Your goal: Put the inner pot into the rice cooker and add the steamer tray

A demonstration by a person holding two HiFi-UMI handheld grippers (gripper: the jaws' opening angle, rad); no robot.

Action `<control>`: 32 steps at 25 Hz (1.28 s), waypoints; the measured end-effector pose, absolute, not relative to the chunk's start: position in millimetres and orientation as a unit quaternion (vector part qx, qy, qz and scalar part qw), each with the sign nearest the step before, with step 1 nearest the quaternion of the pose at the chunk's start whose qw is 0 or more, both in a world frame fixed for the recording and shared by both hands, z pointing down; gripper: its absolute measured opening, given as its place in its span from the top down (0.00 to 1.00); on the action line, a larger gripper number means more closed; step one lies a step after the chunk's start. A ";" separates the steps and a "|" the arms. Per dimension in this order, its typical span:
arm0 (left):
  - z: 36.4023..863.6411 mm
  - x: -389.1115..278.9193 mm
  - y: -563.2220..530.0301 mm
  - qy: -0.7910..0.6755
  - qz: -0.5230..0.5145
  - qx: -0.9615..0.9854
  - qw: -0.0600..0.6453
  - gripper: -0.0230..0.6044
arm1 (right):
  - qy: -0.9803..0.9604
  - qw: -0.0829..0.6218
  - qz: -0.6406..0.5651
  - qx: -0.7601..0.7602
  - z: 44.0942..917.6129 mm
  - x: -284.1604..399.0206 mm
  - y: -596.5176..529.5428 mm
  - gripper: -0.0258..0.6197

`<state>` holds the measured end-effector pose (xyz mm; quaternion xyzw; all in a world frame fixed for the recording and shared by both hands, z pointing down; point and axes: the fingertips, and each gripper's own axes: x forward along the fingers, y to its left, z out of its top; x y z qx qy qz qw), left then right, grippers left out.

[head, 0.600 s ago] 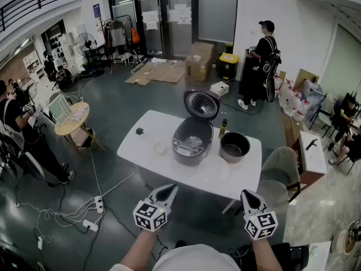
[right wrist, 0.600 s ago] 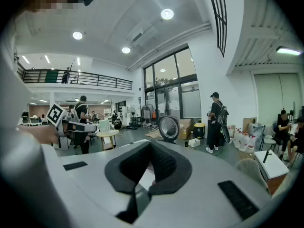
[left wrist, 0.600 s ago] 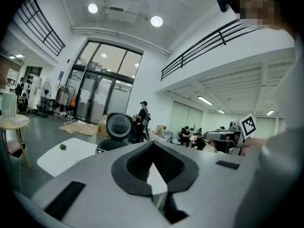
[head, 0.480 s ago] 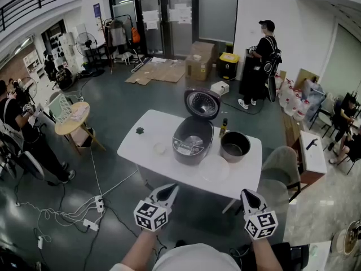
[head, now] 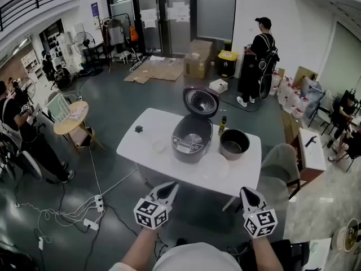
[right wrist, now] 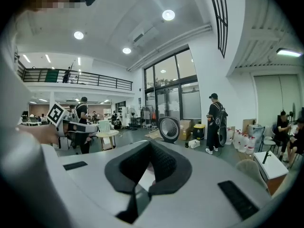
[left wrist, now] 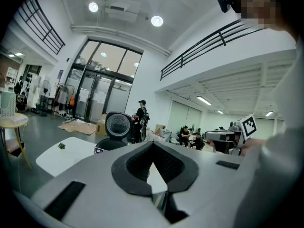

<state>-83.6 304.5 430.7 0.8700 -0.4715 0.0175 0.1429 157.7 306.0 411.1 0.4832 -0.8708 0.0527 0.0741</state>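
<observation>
While the left gripper (head: pixel 166 191) (left wrist: pixel 152 148) and right gripper (head: pixel 248 196) (right wrist: pixel 151 147) hang short of the table's (head: pixel 141 143) near edge, both have their jaws clenched together on nothing. Rice cooker (head: pixel 192 140), lid up, sits ahead between the two, well apart from both. Inner pot (head: pixel 234 144) stands just right of the cooker, ahead of the right gripper and slightly to its left. Steamer tray (head: pixel 214 167) lies nearer, between cooker and grippers.

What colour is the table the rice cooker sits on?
White: the table shows best in the head view.
</observation>
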 end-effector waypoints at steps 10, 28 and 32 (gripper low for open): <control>433.7 -87.9 303.6 -0.460 0.016 0.875 0.150 0.86 | -0.863 0.062 0.058 0.498 409.4 156.9 304.9 0.87; 439.6 -121.1 301.2 -0.431 -0.001 0.886 0.169 0.61 | -0.862 0.069 0.067 0.498 418.4 123.6 306.6 0.61; 446.9 -127.7 301.2 -0.423 0.003 0.889 0.172 0.61 | -0.858 0.065 0.066 0.506 420.4 118.0 308.7 0.61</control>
